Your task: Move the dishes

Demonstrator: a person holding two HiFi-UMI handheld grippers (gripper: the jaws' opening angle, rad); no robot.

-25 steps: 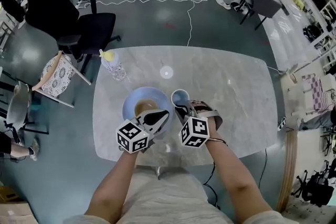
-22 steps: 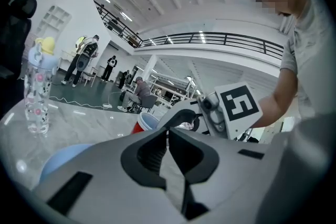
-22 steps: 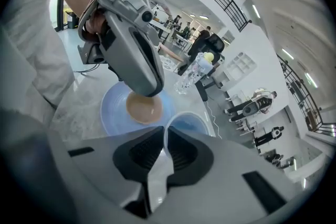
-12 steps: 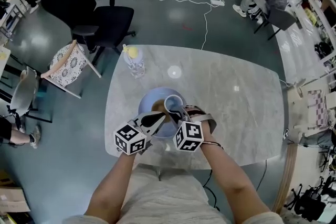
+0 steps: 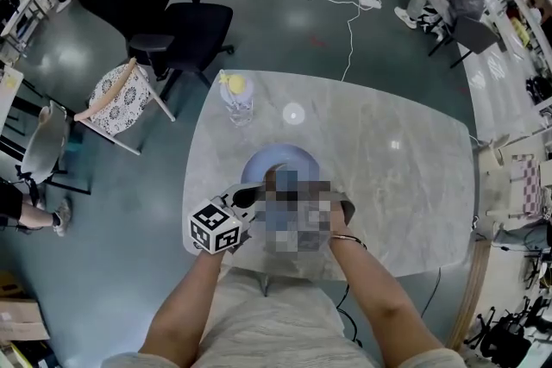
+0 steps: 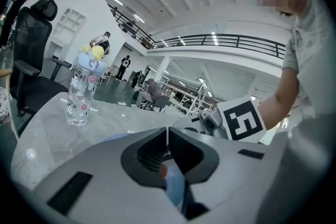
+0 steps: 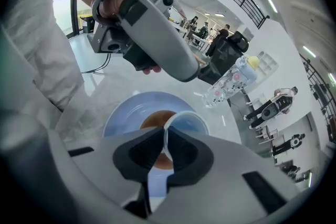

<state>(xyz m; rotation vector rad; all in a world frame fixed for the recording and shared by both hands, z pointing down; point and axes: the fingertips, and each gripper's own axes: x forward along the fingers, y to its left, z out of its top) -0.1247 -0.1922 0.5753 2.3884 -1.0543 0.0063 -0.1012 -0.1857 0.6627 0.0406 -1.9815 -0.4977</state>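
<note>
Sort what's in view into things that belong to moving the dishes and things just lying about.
In the job: blue plate, rim in the left gripper; cup, rim in the right gripper.
Lying about: water bottle on the table; office chair; white cable.

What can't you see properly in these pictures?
Head view: a mosaic patch covers the right gripper and the cup.
Left gripper view: the left gripper's body hides most of the blue plate.
Right gripper view: the jaws cover the cup's near side.
Head view: the bottle's print is too small.
</note>
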